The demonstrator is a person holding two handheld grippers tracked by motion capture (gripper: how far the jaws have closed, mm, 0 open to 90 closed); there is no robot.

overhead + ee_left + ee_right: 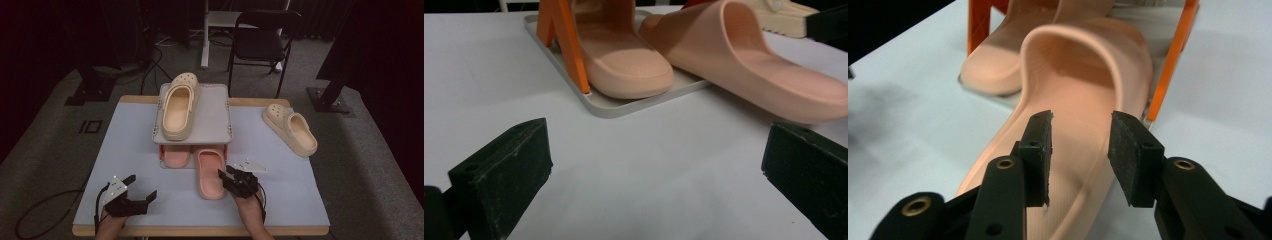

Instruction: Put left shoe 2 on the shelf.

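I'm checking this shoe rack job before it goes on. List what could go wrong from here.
1. The right hand-held gripper stands open above the pink slide, which lies half out of the rack's lower shelf; a push could skew it against the orange post.
2. A nudge might shove it into the other pink slide beside it.
3. The beige clog lies near the table's right edge.

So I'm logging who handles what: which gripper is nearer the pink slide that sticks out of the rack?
Right. The right gripper sits at the pink slide's heel edge, jaws open. The left gripper rests well off to the slide's left, apart from it.
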